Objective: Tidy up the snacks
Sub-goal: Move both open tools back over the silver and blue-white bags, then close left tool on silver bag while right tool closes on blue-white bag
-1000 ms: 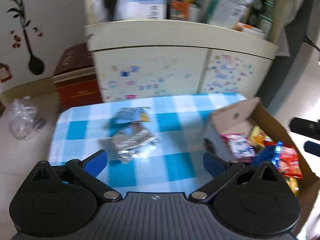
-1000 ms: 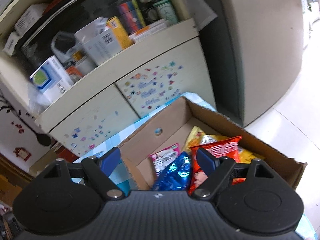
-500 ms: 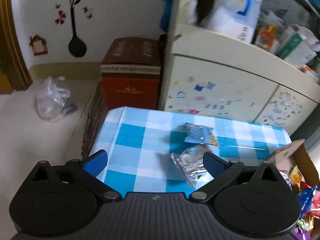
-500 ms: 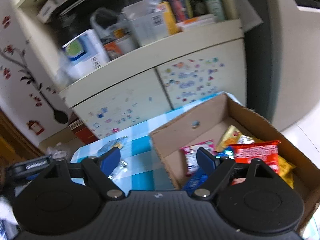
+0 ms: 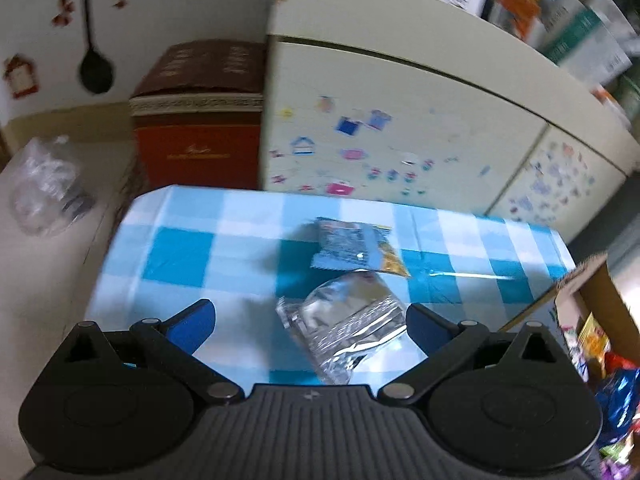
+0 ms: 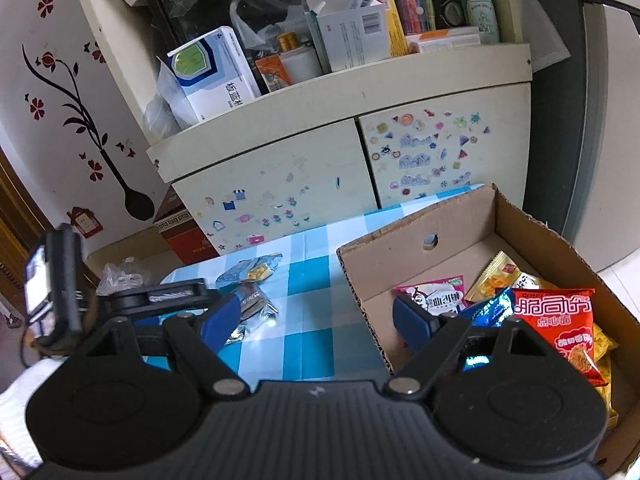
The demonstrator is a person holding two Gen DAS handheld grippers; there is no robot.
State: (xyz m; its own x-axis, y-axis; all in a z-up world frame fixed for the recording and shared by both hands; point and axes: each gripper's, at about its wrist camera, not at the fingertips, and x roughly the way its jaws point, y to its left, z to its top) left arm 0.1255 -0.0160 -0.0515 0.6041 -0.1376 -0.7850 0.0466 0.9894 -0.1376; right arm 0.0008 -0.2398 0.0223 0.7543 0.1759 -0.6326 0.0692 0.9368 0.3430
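Observation:
A silver foil packet [image 5: 344,326] lies on the blue checked tablecloth [image 5: 208,248], with a blue and yellow snack packet [image 5: 356,249] just behind it. My left gripper [image 5: 308,320] is open and hovers just above the silver packet, which lies between its fingers toward the right one. Both packets also show in the right wrist view: silver [image 6: 252,304], blue and yellow [image 6: 250,271]. My right gripper [image 6: 316,314] is open and empty above the left wall of the cardboard box [image 6: 404,240], which holds several snack bags, among them a red one [image 6: 560,316].
A cream cabinet with stickers [image 6: 320,188] stands behind the table, its shelf crowded with boxes. A red-brown carton [image 5: 200,120] and a clear plastic bag [image 5: 44,184] sit on the floor at the left. The left gripper body [image 6: 132,300] is seen in the right view.
My left gripper has moved closer to the two packets; the silver one now sits between its fingers. My right gripper has swung left and drawn back from the box.

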